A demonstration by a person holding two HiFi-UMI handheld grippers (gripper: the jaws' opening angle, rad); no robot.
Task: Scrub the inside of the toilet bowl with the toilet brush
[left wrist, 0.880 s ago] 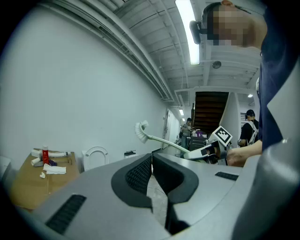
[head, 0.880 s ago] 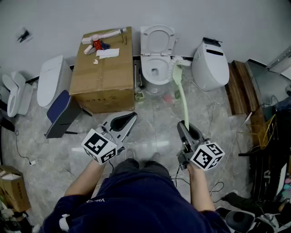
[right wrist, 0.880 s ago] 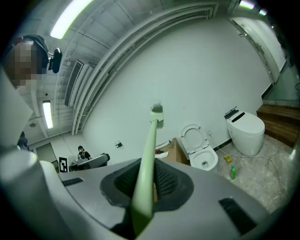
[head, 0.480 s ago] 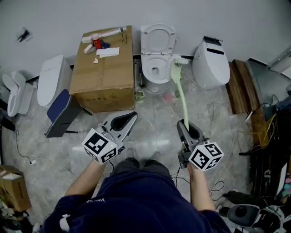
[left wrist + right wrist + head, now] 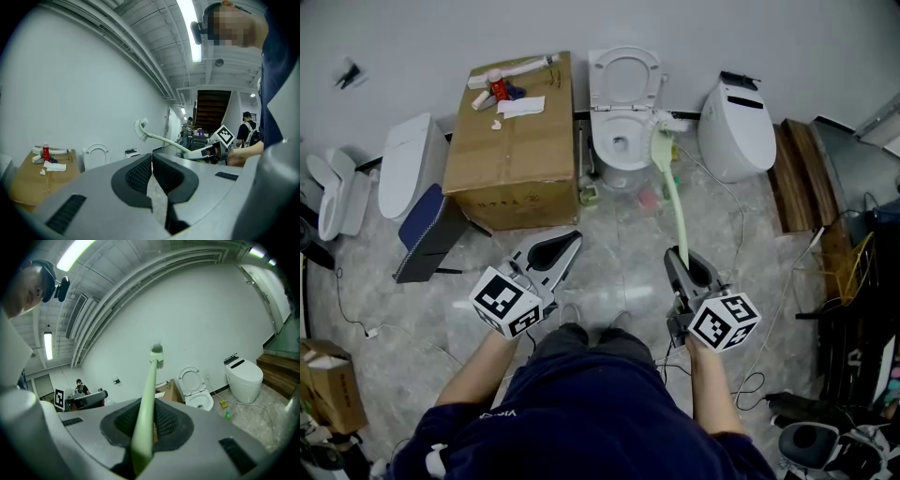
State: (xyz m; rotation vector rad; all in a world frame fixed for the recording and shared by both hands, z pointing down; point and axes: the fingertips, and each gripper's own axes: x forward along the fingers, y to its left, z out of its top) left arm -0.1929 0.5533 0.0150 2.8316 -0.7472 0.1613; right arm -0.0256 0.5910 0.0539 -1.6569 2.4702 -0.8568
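Your right hand-held gripper (image 5: 680,258) is clamped on the tail end of the pale green toilet brush (image 5: 674,211), so the long handle runs away from you toward 12 o'clock and gives you reach without stepping closer. The bristle head (image 5: 662,150) hangs at the 3 o'clock side of the toilet bowl (image 5: 605,155), by the rim and not down in the basin; I cannot tell whether it touches the porcelain. The seat and lid (image 5: 625,77) stand up against the wall, which leaves the bowl open for the brush. Your left hand-held gripper (image 5: 562,246) has its jaws drawn together on nothing and sits low at your 11 o'clock, well apart from the handle. The cardboard box (image 5: 520,150) stands close at the bowl's 9 o'clock, so I judge the 3 o'clock side the easier way in. Scrubbing is not yet begun: the head must swing toward 9 o'clock and dip into the bowl
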